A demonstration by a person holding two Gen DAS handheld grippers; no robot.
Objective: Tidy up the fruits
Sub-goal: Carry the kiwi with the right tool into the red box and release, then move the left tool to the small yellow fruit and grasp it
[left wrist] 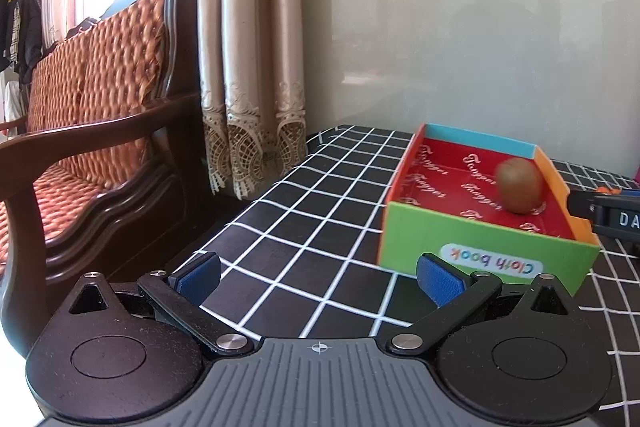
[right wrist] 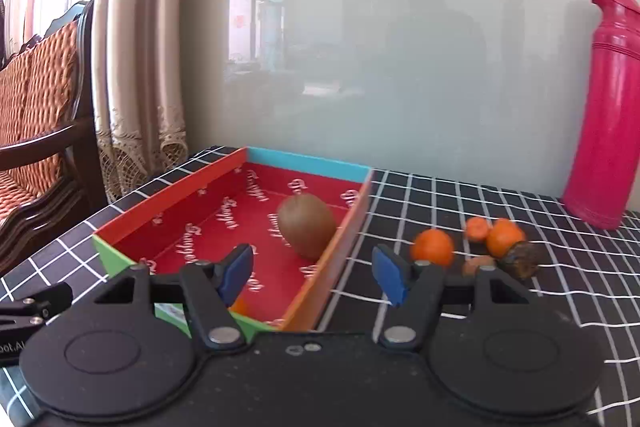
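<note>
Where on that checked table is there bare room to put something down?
Bare checked cloth lies between the curtain and the colourful box. The box floor left of the kiwi is free. It is crowded right of the box, where small oranges cluster before the pink flask.

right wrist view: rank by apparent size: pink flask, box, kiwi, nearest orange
1. box
2. pink flask, though it stands farther back, so this order is unsure
3. kiwi
4. nearest orange
</note>
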